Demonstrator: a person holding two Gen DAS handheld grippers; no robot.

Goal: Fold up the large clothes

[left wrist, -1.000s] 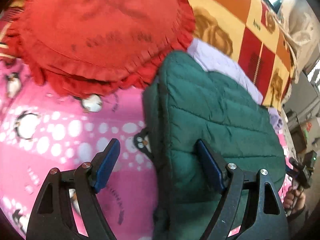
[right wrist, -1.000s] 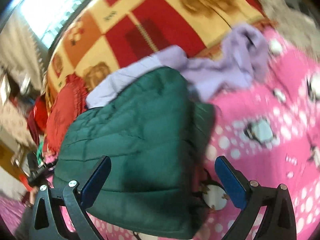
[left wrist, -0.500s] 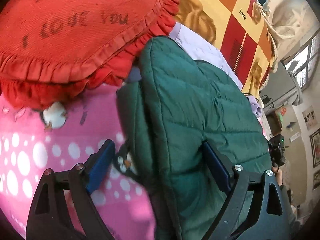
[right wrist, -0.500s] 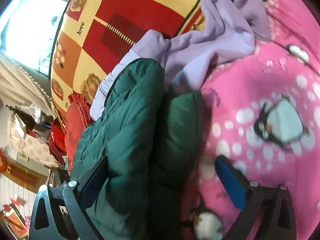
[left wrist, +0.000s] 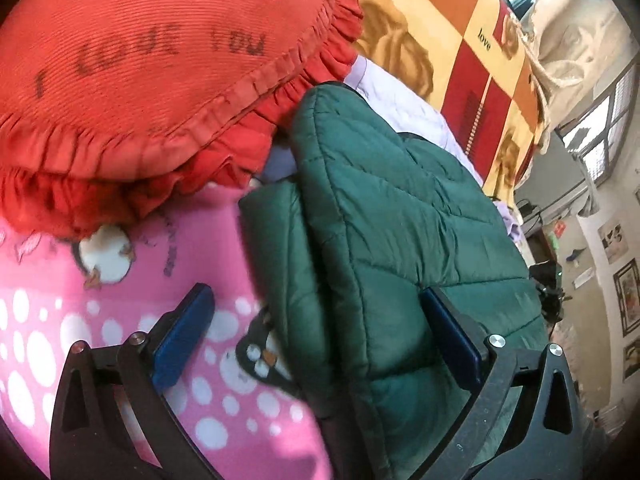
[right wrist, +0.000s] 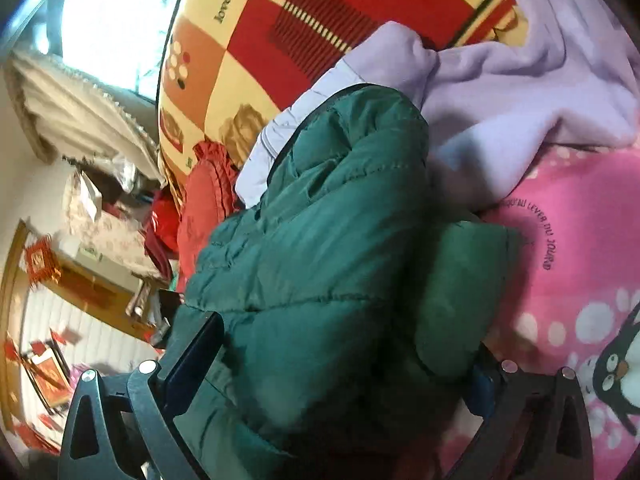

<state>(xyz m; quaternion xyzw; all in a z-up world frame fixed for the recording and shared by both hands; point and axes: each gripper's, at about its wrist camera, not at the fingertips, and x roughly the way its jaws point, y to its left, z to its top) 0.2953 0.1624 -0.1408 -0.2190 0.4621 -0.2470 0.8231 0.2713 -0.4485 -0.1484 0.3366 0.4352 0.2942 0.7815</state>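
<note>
A folded dark green quilted jacket (left wrist: 392, 232) lies on a pink penguin-print blanket (left wrist: 60, 300). My left gripper (left wrist: 316, 340) is open, its jaws straddling the jacket's left folded edge, with the right finger on top of the jacket and the left finger over the blanket. In the right wrist view the same jacket (right wrist: 320, 260) fills the middle. My right gripper (right wrist: 340, 364) is open, its jaws wide around the jacket's right folded edge. The right fingertip is mostly hidden behind the fabric.
A red frilled cushion (left wrist: 132, 80) lies close behind the jacket on the left. A lilac garment (right wrist: 500, 92) lies bunched behind the jacket. A red and yellow patterned quilt (right wrist: 320, 24) stands along the back. Room furniture shows at the far edges.
Both grippers have moved down and closer, so the jacket's side edges now sit between the open jaws. The jacket itself has not moved much.
</note>
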